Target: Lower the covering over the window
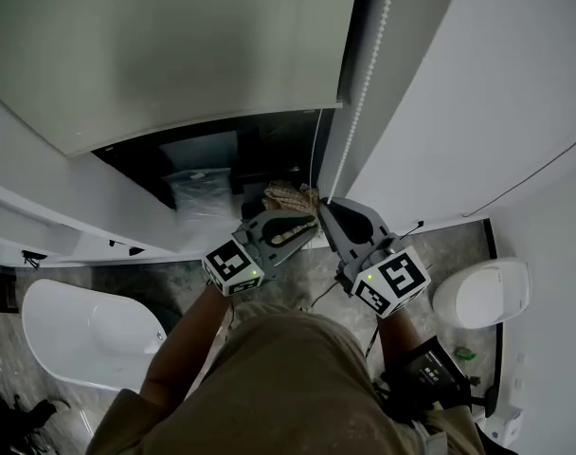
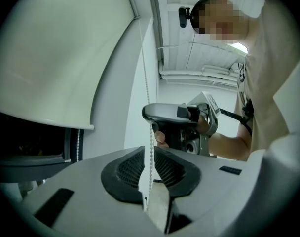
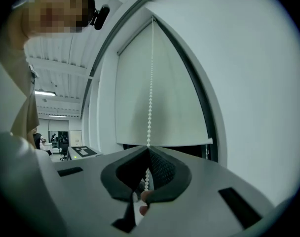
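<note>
Roller blind [image 1: 174, 55]: pale, partly down. Its bottom rail hangs above and ahead of both grippers, clear of them. The uncovered strip of window [image 1: 222, 154] beneath it is dark and lies straight ahead of the left gripper [image 1: 307, 224].

Room: a plain white wall [image 1: 496, 93] rises ahead and to the right of the right gripper [image 1: 326, 207]. A grey, marble-patterned floor [image 1: 312, 278] lies below both. A white bathtub [image 1: 80, 335] sits on the floor well to the left of the left gripper. A white rounded fixture [image 1: 482, 292] sits to the right of the right gripper. A beige woven item [image 1: 290, 197] rests at the foot of the window, just beyond the gripper tips.

Markings: black-and-white square markers on each gripper's cube; a small green light shows on each.

Bead chain [image 1: 369, 74]: white, hanging beside the blind's right edge. It runs down into both grippers.

Left gripper: jaws pressed together on the bead chain, which passes upright between the pads.

Right gripper: jaws likewise pinched on the chain. In the left gripper view its tip sits on the chain above the left gripper. The two tips are close together, just beside each other.
</note>
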The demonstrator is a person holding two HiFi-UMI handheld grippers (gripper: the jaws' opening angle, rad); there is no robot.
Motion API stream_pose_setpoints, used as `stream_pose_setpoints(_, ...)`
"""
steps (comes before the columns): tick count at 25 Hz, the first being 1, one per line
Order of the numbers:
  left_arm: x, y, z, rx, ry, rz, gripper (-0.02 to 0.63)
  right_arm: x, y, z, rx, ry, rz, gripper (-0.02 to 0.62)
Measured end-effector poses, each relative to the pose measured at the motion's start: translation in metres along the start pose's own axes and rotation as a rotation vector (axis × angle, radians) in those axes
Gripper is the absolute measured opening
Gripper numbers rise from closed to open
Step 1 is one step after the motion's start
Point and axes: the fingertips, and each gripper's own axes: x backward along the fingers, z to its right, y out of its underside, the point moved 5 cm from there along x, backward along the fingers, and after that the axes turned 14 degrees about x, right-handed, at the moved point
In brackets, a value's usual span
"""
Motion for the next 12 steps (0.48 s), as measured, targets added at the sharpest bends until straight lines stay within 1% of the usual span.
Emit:
stream_pose_setpoints(1,0.007,-0.007,-0.004,0.023,0.006,0.028,0.080,-0.001,0.006,0.003,-0.006,0.007,-0.007,0.009)
stream_pose_setpoints(2,0.014,-0.018,-0.006,0.041,0.010,0.069,0.121,-0.002,0.014,0.004,-0.014,0.004,-0.026,0.009)
stream_pose_setpoints(3,0.020,-0.030,-0.005,0.046,0.010,0.113,0.138,-0.002,0.025,0.003,-0.027,-0.006,-0.051,0.009)
stream_pose_setpoints(4,0.022,-0.043,-0.002,0.038,0.008,0.147,0.141,-0.002,0.035,0.000,-0.048,-0.023,-0.075,0.009)
stream_pose_setpoints(6,0.015,-0.064,0.007,0.007,0.014,0.174,0.141,-0.001,0.047,-0.008,-0.087,-0.057,-0.095,0.009)
stream_pose_setpoints(9,-0.004,-0.073,0.014,-0.022,0.017,0.147,0.138,-0.002,0.047,-0.018,-0.085,-0.086,-0.092,0.009)
stream_pose_setpoints(10,-0.009,-0.071,0.013,-0.017,0.017,0.138,0.062,-0.002,0.046,-0.020,-0.076,-0.087,-0.092,0.009)
stream_pose_setpoints(11,-0.011,-0.069,0.012,-0.003,0.022,0.138,0.028,-0.002,0.046,-0.021,-0.067,-0.085,-0.091,0.009)
stream_pose_setpoints(12,-0.011,-0.067,0.011,0.011,0.025,0.146,0.026,0.000,0.046,-0.022,-0.057,-0.085,-0.091,0.009)
